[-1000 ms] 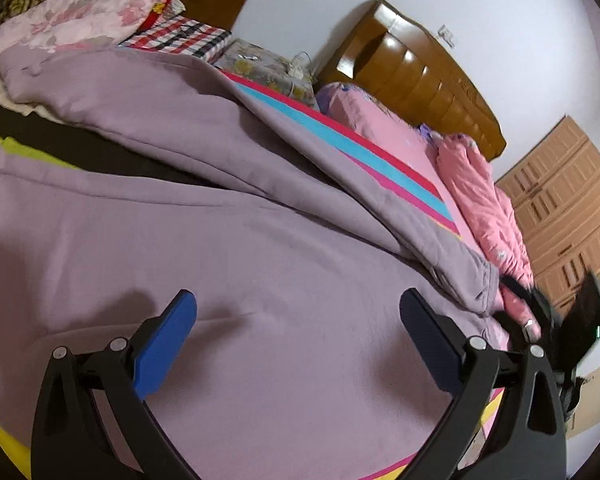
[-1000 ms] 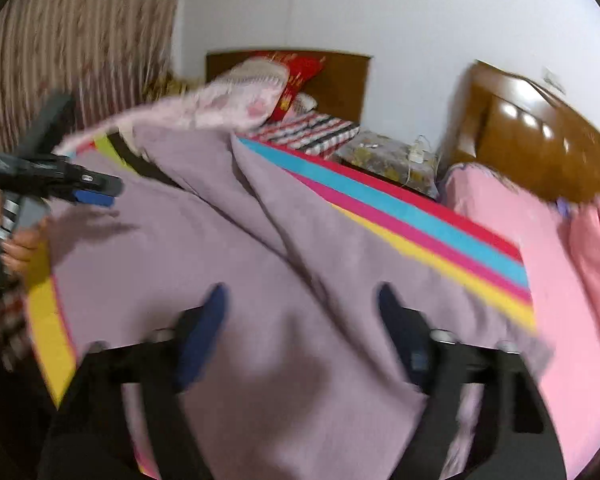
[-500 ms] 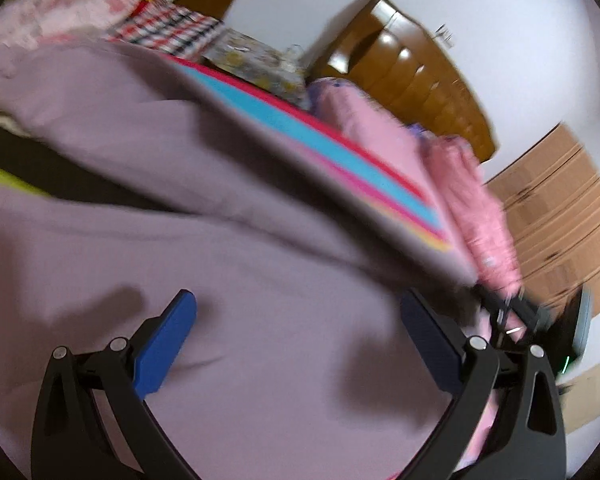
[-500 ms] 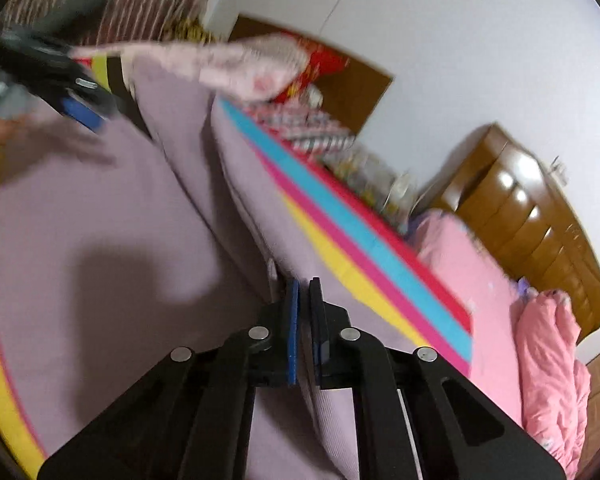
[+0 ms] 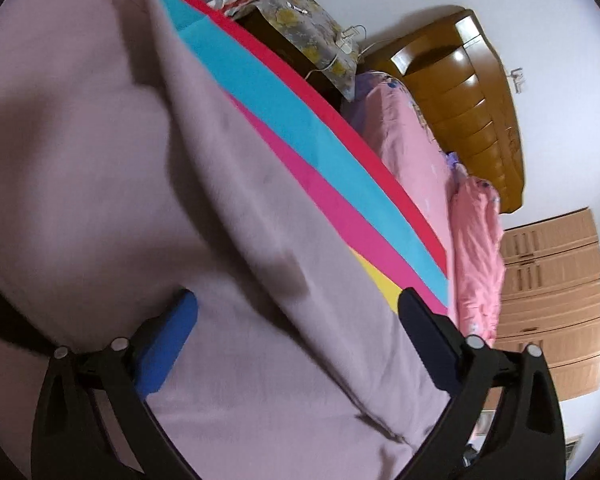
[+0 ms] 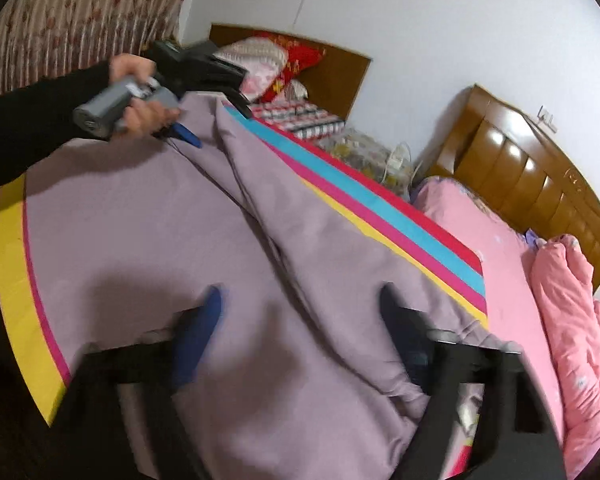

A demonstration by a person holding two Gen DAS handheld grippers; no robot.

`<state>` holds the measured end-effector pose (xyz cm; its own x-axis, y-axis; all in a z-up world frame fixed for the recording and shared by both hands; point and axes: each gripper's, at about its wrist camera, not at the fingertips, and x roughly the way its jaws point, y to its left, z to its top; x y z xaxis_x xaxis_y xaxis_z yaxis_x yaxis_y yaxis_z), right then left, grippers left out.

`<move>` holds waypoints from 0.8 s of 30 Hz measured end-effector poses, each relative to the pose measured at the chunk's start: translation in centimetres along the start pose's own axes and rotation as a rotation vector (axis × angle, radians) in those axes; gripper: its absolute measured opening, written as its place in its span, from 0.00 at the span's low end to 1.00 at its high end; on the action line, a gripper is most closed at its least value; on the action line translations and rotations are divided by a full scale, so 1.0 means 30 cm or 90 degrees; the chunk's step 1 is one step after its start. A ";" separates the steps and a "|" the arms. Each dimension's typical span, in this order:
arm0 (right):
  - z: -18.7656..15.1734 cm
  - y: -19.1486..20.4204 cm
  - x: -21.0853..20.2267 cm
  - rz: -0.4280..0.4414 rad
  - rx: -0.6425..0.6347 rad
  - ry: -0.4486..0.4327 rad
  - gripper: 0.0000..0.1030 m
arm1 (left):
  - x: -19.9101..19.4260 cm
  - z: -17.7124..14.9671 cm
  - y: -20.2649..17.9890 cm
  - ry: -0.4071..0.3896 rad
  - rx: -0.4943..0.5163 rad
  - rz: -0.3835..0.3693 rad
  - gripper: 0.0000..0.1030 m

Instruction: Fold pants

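A bed (image 6: 500, 264) with a brown wooden headboard (image 6: 540, 176) carries everything. A pink sheet (image 6: 496, 248) covers its mattress. Across it lies a mat with 4 coloured stripes (image 6: 380, 216): red, blue, magenta and yellow. The mauve pants (image 6: 228, 264) are spread flat on that mat, the 2 legs running side by side. A crumpled pink quilt (image 6: 580, 320) lies on the sheet beside the headboard.
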<state>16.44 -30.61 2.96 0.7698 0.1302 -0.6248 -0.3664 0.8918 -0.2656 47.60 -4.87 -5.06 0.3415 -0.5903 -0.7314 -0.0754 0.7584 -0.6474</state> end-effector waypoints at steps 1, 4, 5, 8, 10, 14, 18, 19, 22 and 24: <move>-0.004 0.003 0.010 0.006 0.020 0.002 0.77 | 0.009 0.014 -0.005 -0.006 0.006 0.014 0.73; -0.032 0.037 -0.011 0.017 0.081 0.000 0.76 | 0.054 0.049 0.020 0.031 -0.014 -0.014 0.04; -0.038 0.026 -0.004 0.033 0.137 0.008 0.76 | 0.034 0.048 0.032 0.016 -0.019 -0.021 0.04; -0.089 -0.014 -0.011 0.100 0.344 0.008 0.76 | -0.092 -0.006 -0.026 -0.055 0.034 -0.057 0.04; -0.171 -0.056 0.004 0.167 0.527 0.001 0.76 | -0.190 -0.063 -0.066 -0.093 0.061 -0.090 0.04; -0.284 -0.114 0.094 0.209 0.761 0.008 0.72 | -0.428 -0.256 -0.084 -0.133 0.097 -0.189 0.04; -0.241 -0.115 0.140 0.135 0.780 0.033 0.68 | -0.540 -0.459 0.027 -0.126 0.099 -0.240 0.05; -0.236 -0.120 0.146 0.123 0.784 0.029 0.68 | -0.538 -0.492 0.058 -0.124 0.101 -0.228 0.05; -0.229 -0.150 0.158 0.079 0.835 0.010 0.67 | -0.464 -0.561 0.203 -0.096 0.100 -0.117 0.12; -0.246 -0.169 0.138 0.058 0.884 -0.024 0.67 | -0.400 -0.577 0.293 -0.067 0.074 -0.076 0.17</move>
<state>17.62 -37.78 -3.69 0.7933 0.2024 -0.5742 0.3802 0.5720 0.7269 26.63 4.10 -5.69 0.4380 -0.6501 -0.6209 0.0774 0.7154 -0.6944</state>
